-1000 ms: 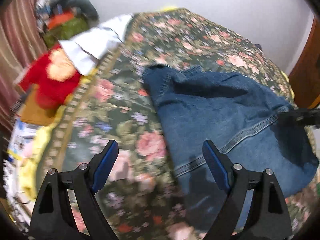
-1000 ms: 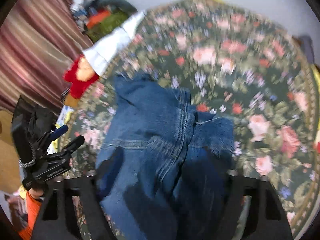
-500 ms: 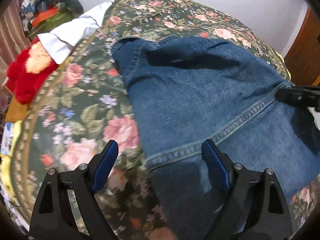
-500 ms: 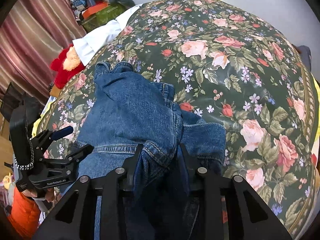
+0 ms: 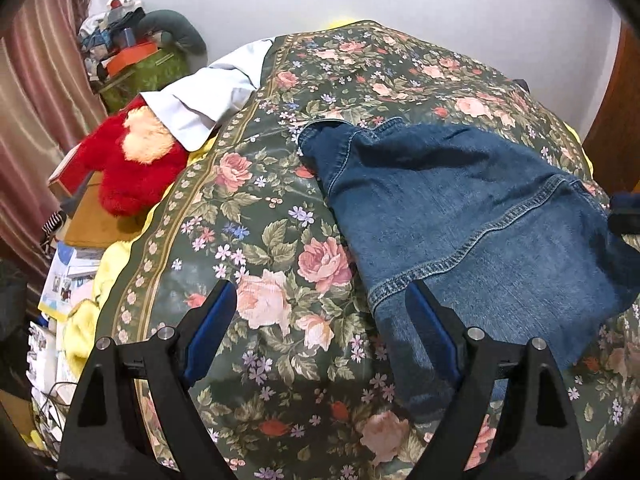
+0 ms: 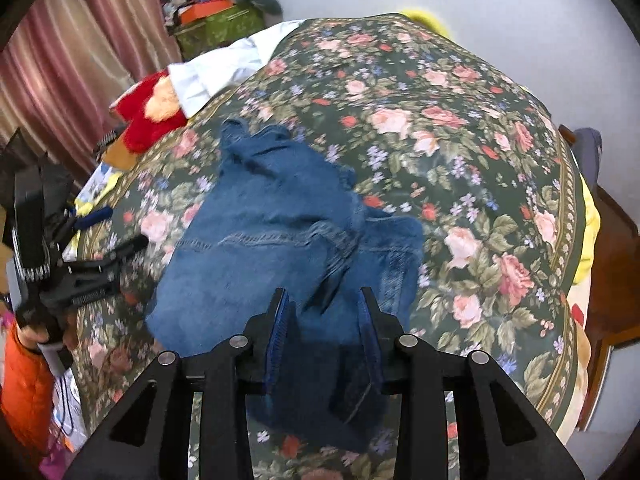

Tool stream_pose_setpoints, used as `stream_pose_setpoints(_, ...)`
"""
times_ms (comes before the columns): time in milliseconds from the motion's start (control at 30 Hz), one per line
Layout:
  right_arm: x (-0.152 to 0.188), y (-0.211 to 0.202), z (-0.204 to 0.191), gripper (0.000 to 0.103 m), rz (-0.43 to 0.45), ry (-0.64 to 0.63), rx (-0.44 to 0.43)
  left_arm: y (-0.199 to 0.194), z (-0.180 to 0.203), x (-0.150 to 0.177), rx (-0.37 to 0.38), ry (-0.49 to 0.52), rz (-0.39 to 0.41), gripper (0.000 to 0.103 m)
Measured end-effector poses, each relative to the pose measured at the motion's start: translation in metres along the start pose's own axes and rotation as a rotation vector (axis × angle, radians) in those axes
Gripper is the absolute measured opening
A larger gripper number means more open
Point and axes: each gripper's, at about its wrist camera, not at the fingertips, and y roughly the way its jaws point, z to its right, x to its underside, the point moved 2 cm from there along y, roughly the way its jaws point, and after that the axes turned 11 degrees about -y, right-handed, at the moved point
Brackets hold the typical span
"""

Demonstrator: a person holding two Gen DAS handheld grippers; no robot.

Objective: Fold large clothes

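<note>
From the left wrist, the left gripper [image 5: 322, 308] is hovering with its jaws wide apart; the denim garment [image 5: 460, 216] is lying ahead and rightward on the floral bedspread [image 5: 280, 240]. From the right wrist, the right gripper [image 6: 324, 314] is pinching a denim fold.

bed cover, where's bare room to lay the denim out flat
The floral bed cover is bare right of and beyond the denim garment, up to the wall. Its left edge is crowded: white cloth, red plush toy. The left gripper hangs over a smaller bare strip.
</note>
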Motion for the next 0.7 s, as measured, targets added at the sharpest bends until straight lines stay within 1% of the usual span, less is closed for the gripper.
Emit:
stream_pose_setpoints(100,0.005,0.01,-0.016,0.032,-0.014,-0.058,0.026,-0.002,0.001,0.005,0.009,0.012,-0.007,0.086)
stream_pose_setpoints(133,0.009,0.018,-0.02,0.032,-0.036,-0.089,0.057,-0.003,0.002,0.007,0.01,0.02,-0.008,0.086)
stream_pose_setpoints(167,0.012,0.028,-0.022,0.038,-0.063,-0.12,0.093,-0.003,0.004,0.009,0.011,0.028,-0.008,0.086)
stream_pose_setpoints(200,0.017,0.036,-0.021,0.058,-0.079,-0.152,0.138,-0.003,0.004,0.011,0.011,0.037,-0.009,0.086)
stream_pose_setpoints(233,0.021,0.039,-0.019,0.083,-0.072,-0.164,0.185,-0.002,0.005,0.013,0.011,0.047,-0.011,0.086)
stream_pose_setpoints(267,0.024,0.038,-0.015,0.095,-0.041,-0.172,0.256,0.0,0.006,0.015,0.013,0.054,-0.012,0.086)
stream_pose_setpoints(300,0.027,0.035,-0.01,0.103,-0.009,-0.177,0.297,0.002,0.005,0.017,0.021,0.059,-0.018,0.086)
stream_pose_setpoints(333,0.03,0.033,-0.006,0.103,0.005,-0.173,0.276,0.005,0.005,0.018,0.028,0.059,-0.027,0.086)
stream_pose_setpoints(367,0.031,0.034,-0.001,0.103,0.0,-0.157,0.247,0.01,0.004,0.018,0.034,0.057,-0.039,0.087)
stream_pose_setpoints(433,0.032,0.037,0.014,0.103,-0.015,-0.076,0.15,0.02,0.001,0.017,0.057,0.035,-0.071,0.087)
stream_pose_setpoints(467,0.031,0.039,0.018,0.103,-0.02,-0.052,0.12,0.026,-0.001,0.016,0.078,0.011,-0.091,0.086)
stream_pose_setpoints(533,0.031,0.046,0.031,0.103,-0.035,0.026,0.019,0.041,-0.006,0.015,0.163,-0.067,-0.153,0.087)
stream_pose_setpoints(567,0.032,0.048,0.033,0.103,-0.039,0.049,-0.014,0.051,-0.008,0.015,0.215,-0.117,-0.197,0.087)
stream_pose_setpoints(600,0.033,0.054,0.04,0.103,-0.048,0.093,-0.076,0.057,-0.009,0.015,0.252,-0.149,-0.224,0.087)
stream_pose_setpoints(633,0.035,0.059,0.044,0.103,-0.054,0.127,-0.123,0.066,-0.009,0.014,0.311,-0.19,-0.251,0.087)
stream_pose_setpoints(700,0.036,0.067,0.049,0.103,-0.064,0.175,-0.198,0.074,-0.01,0.013,0.364,-0.237,-0.266,0.092)
